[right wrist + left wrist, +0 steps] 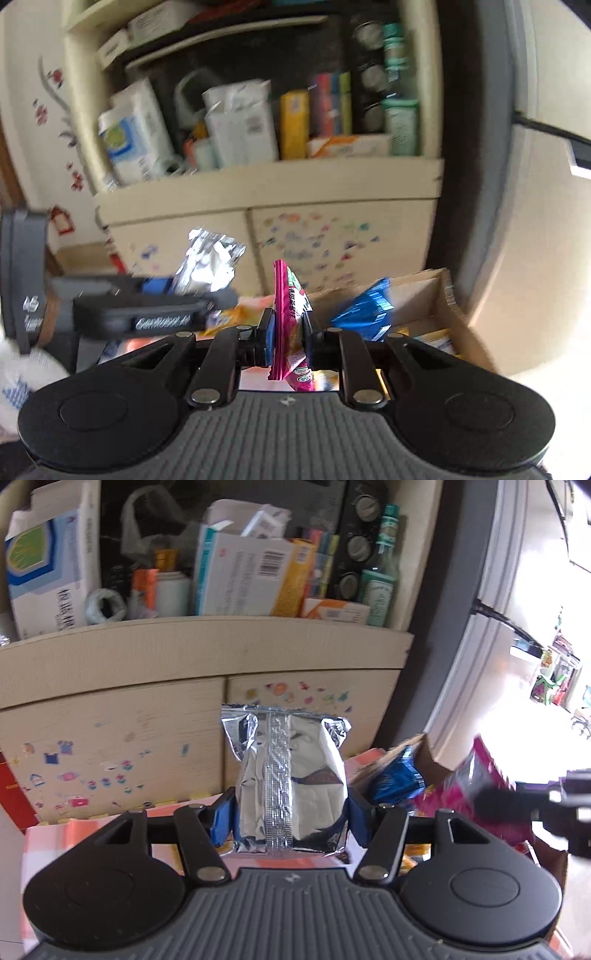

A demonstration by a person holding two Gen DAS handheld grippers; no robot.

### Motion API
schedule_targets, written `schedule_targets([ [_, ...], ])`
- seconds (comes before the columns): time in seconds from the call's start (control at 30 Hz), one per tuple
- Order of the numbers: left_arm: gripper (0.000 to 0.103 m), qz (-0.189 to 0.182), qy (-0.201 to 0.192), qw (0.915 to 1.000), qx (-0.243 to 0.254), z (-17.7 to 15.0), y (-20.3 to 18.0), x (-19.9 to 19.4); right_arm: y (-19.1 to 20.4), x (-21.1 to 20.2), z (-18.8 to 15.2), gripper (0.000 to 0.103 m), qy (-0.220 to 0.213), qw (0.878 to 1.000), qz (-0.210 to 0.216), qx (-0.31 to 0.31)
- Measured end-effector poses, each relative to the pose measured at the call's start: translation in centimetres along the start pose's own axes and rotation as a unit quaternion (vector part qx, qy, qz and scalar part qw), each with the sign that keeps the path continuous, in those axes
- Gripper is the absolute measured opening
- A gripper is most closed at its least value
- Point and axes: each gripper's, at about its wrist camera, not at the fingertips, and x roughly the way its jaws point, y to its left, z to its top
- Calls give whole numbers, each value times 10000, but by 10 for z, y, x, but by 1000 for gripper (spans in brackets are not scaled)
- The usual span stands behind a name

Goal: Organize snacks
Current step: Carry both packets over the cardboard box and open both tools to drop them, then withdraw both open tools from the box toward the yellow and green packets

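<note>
My left gripper (290, 818) is shut on a silver foil snack bag (291, 771), which stands upright between its blue pads with its back seam facing the camera. In the right wrist view that same silver bag (207, 266) and the left gripper (173, 295) show at the left. My right gripper (290, 334) is shut on a thin pink snack packet (290, 325), held edge-on. From the left wrist view the pink packet (476, 775) appears blurred at the right. A blue snack bag (364, 314) sticks out of a cardboard box (448, 299).
A cream cabinet (207, 646) stands ahead, its open shelf crowded with boxes, bottles and a yellow carton (295, 579). Stickers cover its two lower doors (110, 746). More packets lie in the box (428, 753) at the right. A dark door frame (443, 590) rises beside the cabinet.
</note>
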Motion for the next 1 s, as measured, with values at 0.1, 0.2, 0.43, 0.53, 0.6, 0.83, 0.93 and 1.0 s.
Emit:
schedule_targets([
  [0.1, 60, -152, -12, 9999, 75, 2, -16, 2, -15, -9, 2, 20, -135, 9996, -223, 103],
  [0.2, 60, -334, -16, 9994, 133, 4, -30, 4, -30, -14, 2, 20, -202, 9986, -421, 244],
  [0.43, 60, -675, 63, 9972, 322, 1, -66, 15, -56, -17, -3, 20, -179, 9950, -816, 546],
  [0.53, 60, -799, 141, 9959, 387, -4, -79, 23, -61, -18, -5, 20, -148, 9937, -911, 638],
  [0.6, 60, -868, 172, 9951, 437, -6, -87, 27, -65, -17, -5, 20, -113, 9927, -971, 703],
  [0.83, 61, -1046, 254, 9922, 632, -17, -107, 37, -76, -16, -10, 25, -2, 9874, -1251, 969],
  [0.93, 81, -1077, 215, 9915, 699, -20, -111, 35, -77, -15, -11, 32, 1, 9866, -1265, 1035],
  [1.0, 83, -1098, 123, 9916, 680, -19, -110, 30, -76, -15, -10, 38, -25, 9865, -1285, 1019],
])
